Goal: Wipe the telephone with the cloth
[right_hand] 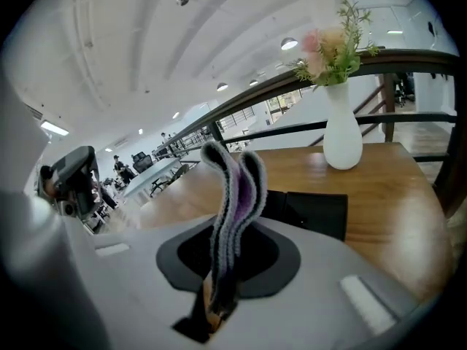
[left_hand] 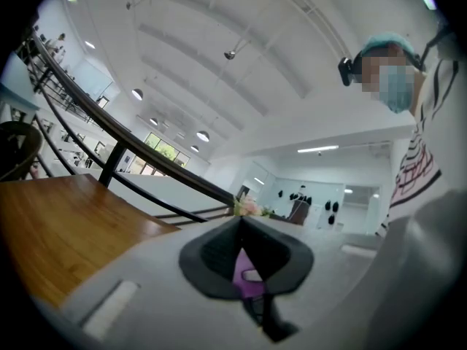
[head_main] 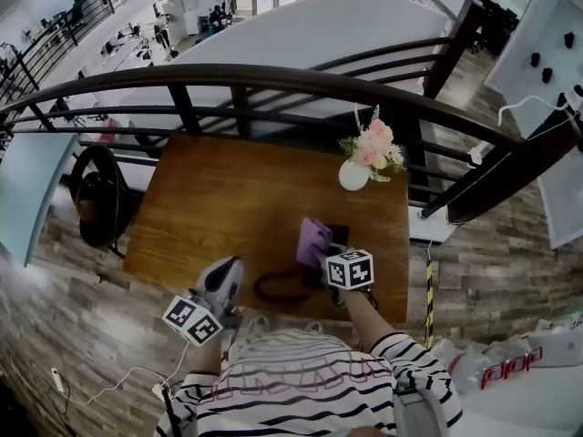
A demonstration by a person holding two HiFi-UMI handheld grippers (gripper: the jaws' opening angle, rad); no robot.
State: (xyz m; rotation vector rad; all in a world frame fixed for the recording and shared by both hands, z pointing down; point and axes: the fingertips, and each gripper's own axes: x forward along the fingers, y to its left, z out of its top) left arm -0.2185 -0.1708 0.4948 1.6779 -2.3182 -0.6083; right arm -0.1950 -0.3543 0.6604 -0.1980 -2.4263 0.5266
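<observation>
— Where's the telephone [right_hand: 315,211]? I can hardly find it.

— That flat black block on the wooden surface [head_main: 228,198], near the front right corner, just beyond the right tongs [right_hand: 210,313]. From above, the cloth [right_hand: 235,195] hides most of it. The dark loop beside it [head_main: 278,287] is its cord, I'd guess.

— And the cloth is in hand?

— Yes. The right tongs are clamped on its lower folded edge, and the rest stands up above them in two or three purple-grey layers. It looks fleecy, soft and very light. It has enough body to stand, but it will flop and bunch the moment it's dragged.

— So the grip is right?

— I'd say so. Pinched low like that, there's a free flap to lay against the phone. Pinched any nearer the tip, it would be the tongs rubbing and not the fabric.

— What about the other side?

— The left tongs [left_hand: 268,318] hang at the near edge of the surface, tilted up and well apart from the phone. They look drawn together on nothing.

— Will the phone sit put?

— I doubt it. It looks like hard, smooth plastic on polished wood, and it can't weigh much, so I'd expect it to skate under a sideways wipe. I'd brace it by its body edge with the left tongs, not by the cord. The vase [head_main: 354,175] stands farther back, clear of all this.
</observation>
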